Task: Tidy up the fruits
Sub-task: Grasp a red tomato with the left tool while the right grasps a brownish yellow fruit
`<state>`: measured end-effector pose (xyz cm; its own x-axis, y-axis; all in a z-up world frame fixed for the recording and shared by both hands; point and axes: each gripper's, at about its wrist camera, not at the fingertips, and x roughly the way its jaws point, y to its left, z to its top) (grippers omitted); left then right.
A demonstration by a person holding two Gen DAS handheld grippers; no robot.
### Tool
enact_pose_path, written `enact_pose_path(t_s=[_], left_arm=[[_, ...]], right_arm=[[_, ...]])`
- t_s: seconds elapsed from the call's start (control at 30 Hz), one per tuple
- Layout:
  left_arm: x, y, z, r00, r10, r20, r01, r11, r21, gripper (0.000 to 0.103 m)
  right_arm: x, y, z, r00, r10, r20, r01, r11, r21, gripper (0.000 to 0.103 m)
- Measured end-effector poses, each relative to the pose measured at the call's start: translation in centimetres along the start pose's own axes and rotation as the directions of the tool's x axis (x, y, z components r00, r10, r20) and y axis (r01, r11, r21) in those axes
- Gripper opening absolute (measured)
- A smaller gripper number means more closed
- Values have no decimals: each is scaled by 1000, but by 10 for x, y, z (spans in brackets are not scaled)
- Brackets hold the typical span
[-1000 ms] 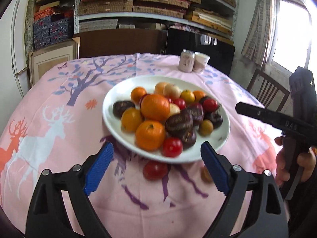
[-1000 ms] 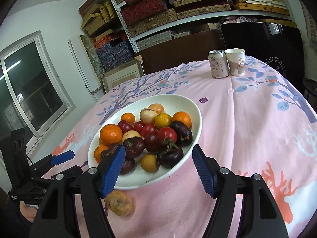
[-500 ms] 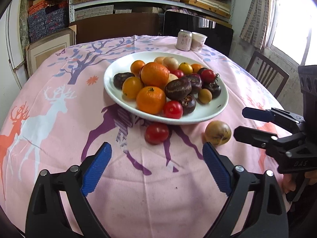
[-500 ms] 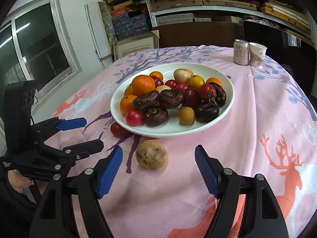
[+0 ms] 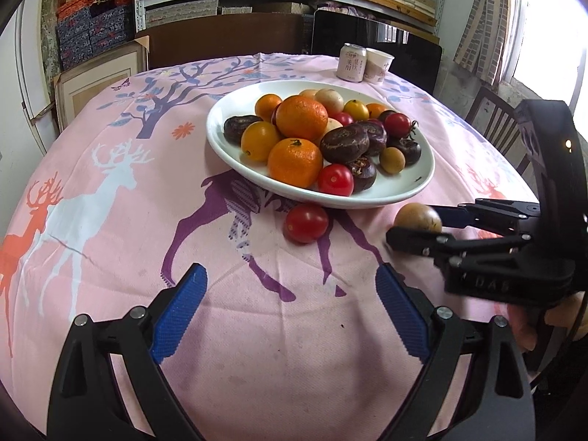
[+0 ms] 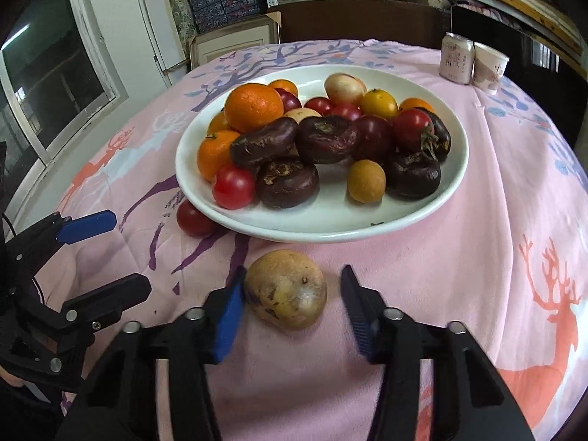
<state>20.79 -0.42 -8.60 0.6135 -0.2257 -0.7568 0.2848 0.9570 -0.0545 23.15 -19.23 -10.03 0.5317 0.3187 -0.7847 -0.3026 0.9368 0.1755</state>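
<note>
Pink cloth with a deer and tree print covers the table [image 5: 110, 228] in front of you. Near its middle sits a white plate [image 6: 452, 198] heaped with fruit: oranges, red tomatoes, small yellow ones and dark purple-brown ones.

Two pieces lie on the cloth outside the plate, just beside its near rim. One is a red tomato [image 5: 307, 222], partly tucked under the rim in the right wrist view. The other is a tan, speckled round fruit [image 6: 286, 289], a little apart from the tomato.

Your right gripper [image 6: 292, 303] straddles that tan fruit and its jaws are closing. The blue pad on the left of the right wrist view looks to be at the fruit's skin, while the other pad stands clear with a gap, so the fruit is between the jaws but not yet pinched.

Your left gripper [image 5: 290, 308] hangs over bare cloth on the near side of the tomato, jaws spread wide, nothing between them.

At the far edge of the table a drink can [image 5: 351, 62] and a paper cup [image 5: 378, 66] stand side by side, upright.
</note>
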Motion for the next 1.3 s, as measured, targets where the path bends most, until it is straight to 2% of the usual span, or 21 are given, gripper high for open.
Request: enact_pose_path(t_s=[0.03, 0.1, 0.2, 0.3, 0.53, 0.6, 0.67, 1.3], left_arm=[[1, 0, 1, 1000, 2, -3, -2, 1000, 1, 91], [5, -2, 2, 1000, 6, -14, -5, 1000, 7, 91], [10, -8, 8, 1000, 9, -24, -8, 1000, 29, 91], [19, -16, 19, 999, 13, -33, -12, 999, 51, 91], [46, -31, 35, 998, 23, -63, -18, 997, 78, 90], [50, -31, 35, 997, 20, -68, -15, 997, 75, 80], [54, -30, 34, 996, 12, -86, -6, 997, 71, 75], [58, -25, 34, 996, 23, -85, -19, 998, 51, 75]], right_arm=[[-3, -2, -1, 1000, 8, 12, -8, 1000, 9, 41], [-9, -7, -3, 999, 7, 43, -8, 1000, 29, 41], [-28, -22, -9, 992, 42, 122, -51, 996, 76, 41], [-39, -41, -13, 987, 38, 159, -58, 991, 124, 41], [-51, -64, -24, 980, 60, 188, -94, 980, 176, 41], [-53, -67, -25, 977, 77, 200, -115, 976, 184, 41], [-52, -68, -25, 976, 88, 197, -126, 974, 187, 41], [-52, -69, -26, 977, 94, 193, -131, 973, 189, 41]])
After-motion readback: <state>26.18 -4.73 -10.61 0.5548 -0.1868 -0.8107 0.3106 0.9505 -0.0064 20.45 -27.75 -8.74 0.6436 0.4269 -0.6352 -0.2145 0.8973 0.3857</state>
